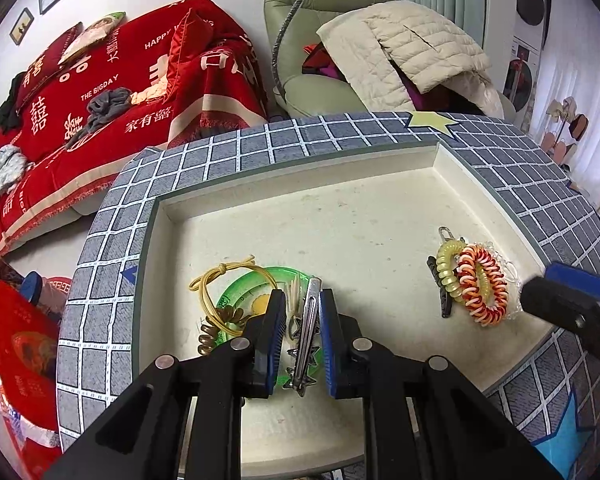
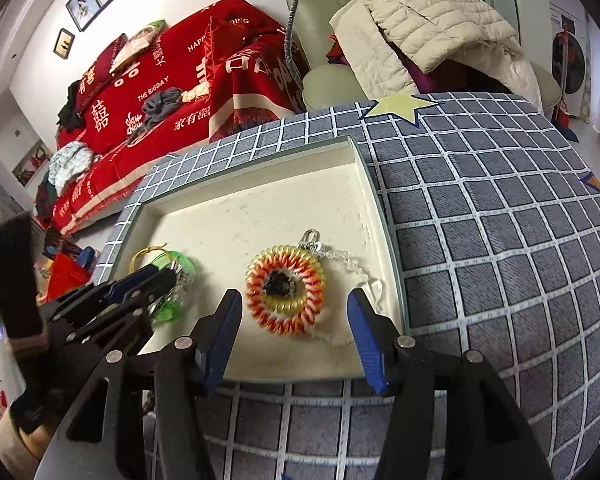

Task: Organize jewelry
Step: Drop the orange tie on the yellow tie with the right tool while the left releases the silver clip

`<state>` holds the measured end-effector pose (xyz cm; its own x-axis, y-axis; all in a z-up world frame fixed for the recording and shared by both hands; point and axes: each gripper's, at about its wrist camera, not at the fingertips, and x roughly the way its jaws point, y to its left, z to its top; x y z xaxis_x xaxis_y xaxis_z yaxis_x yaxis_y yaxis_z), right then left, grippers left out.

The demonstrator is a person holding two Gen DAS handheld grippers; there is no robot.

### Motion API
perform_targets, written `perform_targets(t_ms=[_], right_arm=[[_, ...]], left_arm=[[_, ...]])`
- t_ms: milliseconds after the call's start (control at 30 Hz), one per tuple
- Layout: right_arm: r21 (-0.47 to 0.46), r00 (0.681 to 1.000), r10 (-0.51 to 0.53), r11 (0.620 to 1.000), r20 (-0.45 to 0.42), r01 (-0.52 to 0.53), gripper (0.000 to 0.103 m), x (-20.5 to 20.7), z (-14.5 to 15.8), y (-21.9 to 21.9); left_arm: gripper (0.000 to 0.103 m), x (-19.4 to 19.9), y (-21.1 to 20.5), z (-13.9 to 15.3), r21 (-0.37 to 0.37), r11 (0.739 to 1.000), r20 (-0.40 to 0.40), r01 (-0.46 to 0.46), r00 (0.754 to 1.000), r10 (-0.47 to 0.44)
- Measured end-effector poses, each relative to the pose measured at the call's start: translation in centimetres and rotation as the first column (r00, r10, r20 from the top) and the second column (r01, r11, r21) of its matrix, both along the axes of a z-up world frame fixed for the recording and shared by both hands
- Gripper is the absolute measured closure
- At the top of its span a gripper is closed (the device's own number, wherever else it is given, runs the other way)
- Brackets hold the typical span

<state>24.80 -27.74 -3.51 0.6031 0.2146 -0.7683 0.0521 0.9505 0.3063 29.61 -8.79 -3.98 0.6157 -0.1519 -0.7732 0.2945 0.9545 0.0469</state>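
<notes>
Hair clip [image 1: 305, 336] lies between the left fingers [image 1: 274, 340], untouched; right fingers [image 2: 220, 336] spread.

Evenly and brightly lit, soft daylight seemingly from the right of the white tray [image 1: 440, 160], with only faint shadows inside its walls. Strongly bowed and vignetted black toward the corners; slightly blurred at the near right gripper [image 1: 572, 304].

Shiny metal star clip [image 1: 305, 334] glints between ribbed blue plastic pads [image 1: 327, 344], glossy coiled plastic hair ties [image 1: 482, 290] sit on the matt, speckled cream tray [image 1: 340, 216], and woven checked cloth [image 2: 500, 240] lies underneath.
</notes>
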Motion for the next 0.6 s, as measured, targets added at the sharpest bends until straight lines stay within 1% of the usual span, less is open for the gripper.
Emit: perform_targets(t_ms=[167, 300, 433, 467, 500, 533, 567, 600], right_arm=[[0.015, 1.000, -0.007, 1.000, -0.010, 0.007, 0.044, -0.9, 0.3, -0.1], [0.022, 1.000, -0.013, 1.000, 0.006, 0.012, 0.044, -1.4, 1.0, -0.4], [0.031, 1.000, -0.019, 0.999, 0.016, 0.018, 0.044, -2.0, 1.7, -0.8], [0.029, 1.000, -0.020, 0.999, 0.018, 0.019, 0.044, -2.0, 1.7, -0.9], [0.028, 1.000, -0.022, 0.999, 0.021, 0.021, 0.044, -2.2, 1.8, -1.0], [0.028, 0.999, -0.025, 0.999, 0.022, 0.025, 0.044, -2.3, 1.9, -1.2], [0.028, 0.999, -0.029, 0.999, 0.022, 0.028, 0.044, -2.3, 1.9, -1.2], [0.031, 0.999, -0.032, 0.999, 0.021, 0.032, 0.044, -2.4, 1.9, -1.3]], left_arm=[[0.065, -0.4, -0.2, 0.8, 0.006, 1.000, 0.032, 0.001, 0.999, -0.001], [0.065, -0.3, -0.7, 1.1, 0.034, 0.999, 0.031, 0.007, 0.999, -0.009], [0.065, -0.3, -0.5, 1.2, 0.038, 0.999, 0.034, -0.004, 0.999, 0.002], [0.062, -0.3, -0.4, 1.3, 0.041, 0.999, 0.036, -0.007, 0.999, 0.006], [0.029, -0.3, -0.4, 1.3, 0.043, 0.999, 0.036, -0.011, 0.999, 0.009], [0.009, -0.3, -0.3, 1.5, 0.044, 0.999, 0.041, -0.021, 0.999, 0.019], [0.000, -0.5, -0.1, 1.8, 0.042, 0.998, 0.066, -0.036, 0.997, 0.033], [0.000, -0.9, -0.1, 2.2, 0.038, 0.998, 0.097, -0.042, 0.994, 0.038]])
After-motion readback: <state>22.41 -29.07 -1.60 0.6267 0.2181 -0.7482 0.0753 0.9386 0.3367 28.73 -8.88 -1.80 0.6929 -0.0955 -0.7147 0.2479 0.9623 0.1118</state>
